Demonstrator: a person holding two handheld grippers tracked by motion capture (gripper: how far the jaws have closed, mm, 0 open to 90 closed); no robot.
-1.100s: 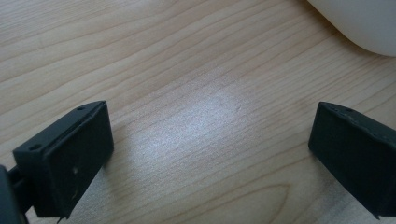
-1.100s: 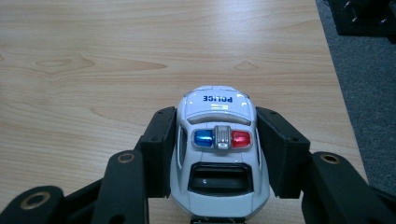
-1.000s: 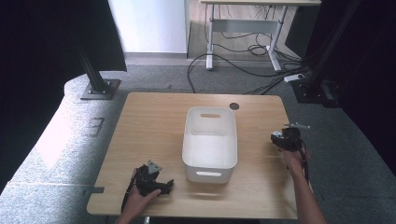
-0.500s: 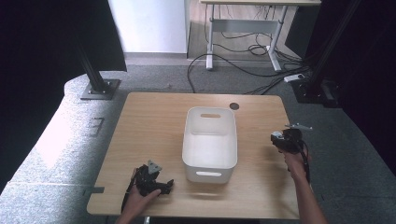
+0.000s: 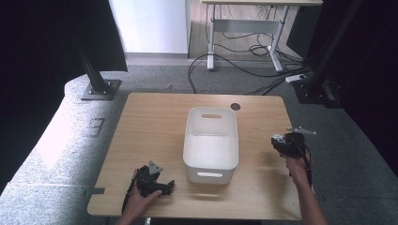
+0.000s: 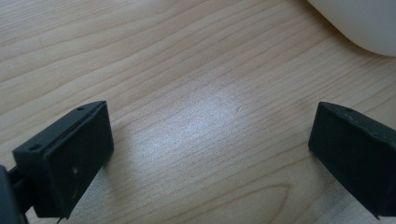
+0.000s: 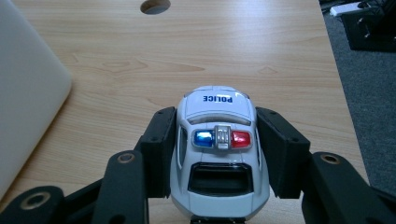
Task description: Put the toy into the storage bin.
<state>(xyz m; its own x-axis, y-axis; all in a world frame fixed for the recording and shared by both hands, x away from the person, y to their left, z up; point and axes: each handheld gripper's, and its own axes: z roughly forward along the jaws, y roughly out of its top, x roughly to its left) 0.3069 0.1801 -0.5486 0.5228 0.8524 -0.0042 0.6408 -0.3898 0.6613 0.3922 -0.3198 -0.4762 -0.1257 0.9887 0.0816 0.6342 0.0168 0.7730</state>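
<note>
Nothing has shifted over the last second: your right gripper (image 7: pixel 217 154) stays clamped on the toy police car (image 7: pixel 216 154), right of the white bin (image 5: pixel 211 140). Your left gripper (image 6: pixel 210 154) rests wide open and empty over the table (image 5: pixel 150 122); likely the car goes into the bin next.

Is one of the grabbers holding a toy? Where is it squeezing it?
Yes. The right gripper holds a toy police car, its fingers pressing both sides. The left gripper holds nothing.
</note>
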